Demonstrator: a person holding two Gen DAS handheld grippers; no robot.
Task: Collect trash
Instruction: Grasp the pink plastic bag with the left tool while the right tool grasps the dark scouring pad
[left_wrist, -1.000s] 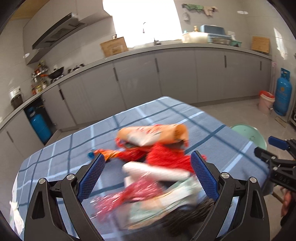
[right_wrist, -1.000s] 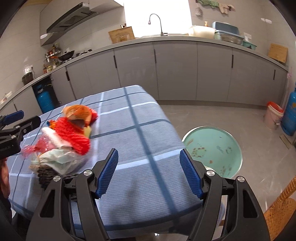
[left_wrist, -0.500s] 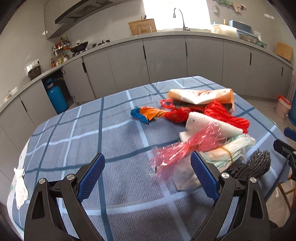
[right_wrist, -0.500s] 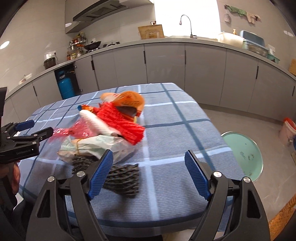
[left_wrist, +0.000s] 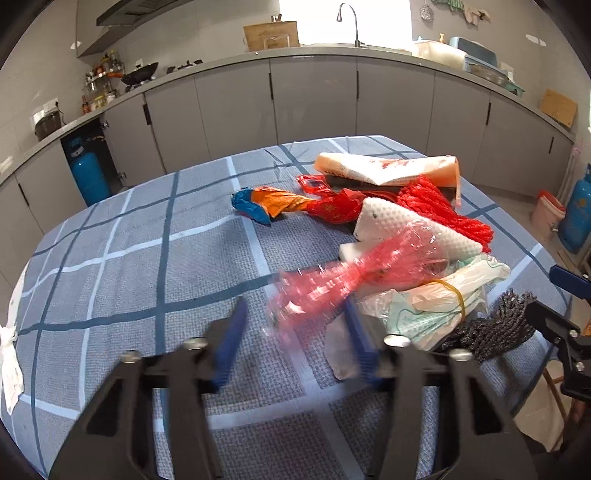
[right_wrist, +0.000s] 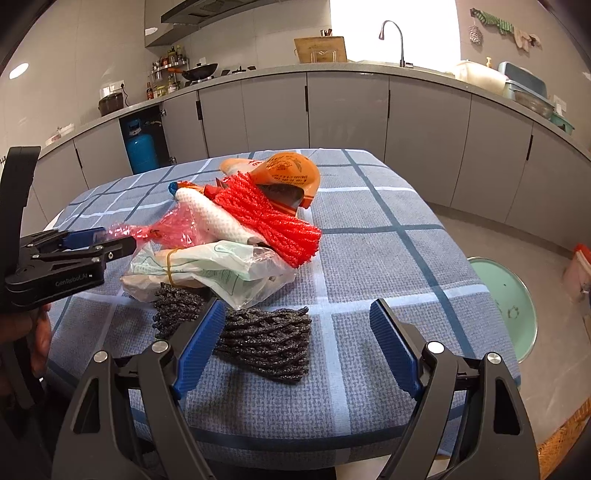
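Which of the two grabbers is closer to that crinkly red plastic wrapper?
Left. The left gripper has been closing, its jaws around the red wrapper's tail end. The right gripper stands open over the black mesh bundle, further off.

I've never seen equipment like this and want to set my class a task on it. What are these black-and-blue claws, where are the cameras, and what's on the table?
No robot: a person holds a two-finger gripper in each hand, each with a camera looking along its fingers. One picture comes from the left gripper, the other from the right gripper. On the blue checked tablecloth lies trash: crinkly red cellophane, a white foam sheet, a red net bundle, an orange paper bag and a black mesh bundle. The left jaws have just been closing around the cellophane's end, not clearly pinching yet. The right jaws have just been opening and hold nothing.
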